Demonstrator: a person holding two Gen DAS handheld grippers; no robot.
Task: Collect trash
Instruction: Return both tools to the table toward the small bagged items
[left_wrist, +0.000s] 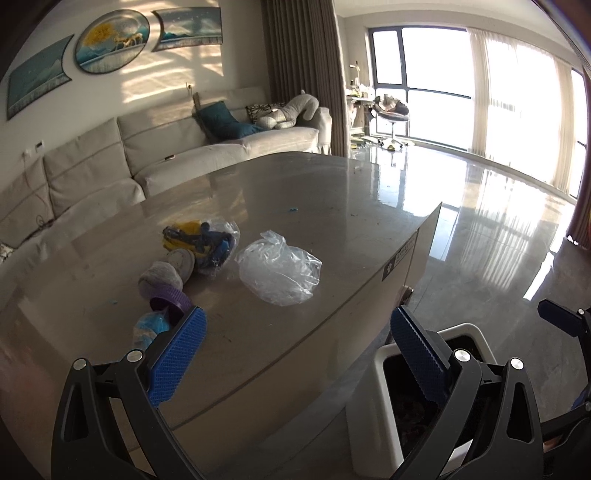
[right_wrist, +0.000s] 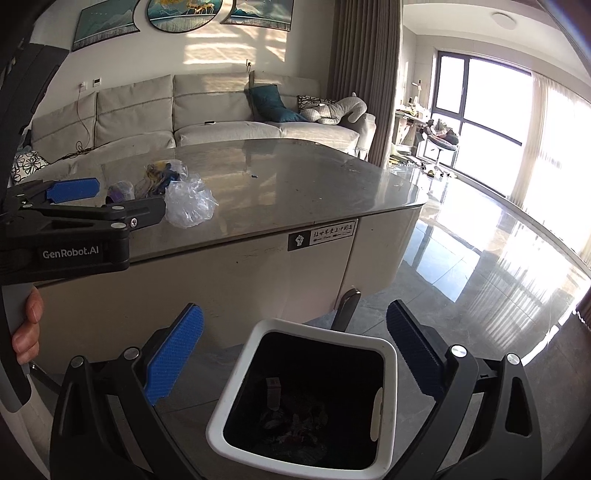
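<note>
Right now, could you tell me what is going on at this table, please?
A person is clearing trash from the table with a handheld gripper in each hand. The left gripper is open over the table edge, facing a crumpled clear plastic bag, a bag of yellow and blue items and a purple lid. The right gripper is open and empty above the white trash bin on the floor, which already holds some rubbish.

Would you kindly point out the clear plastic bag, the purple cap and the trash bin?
plastic bag (left_wrist: 279, 267), left wrist view, crumpled middle.
purple cap (left_wrist: 171, 300), left wrist view, ribbed side.
trash bin (right_wrist: 389, 352), right wrist view, white rim.
</note>
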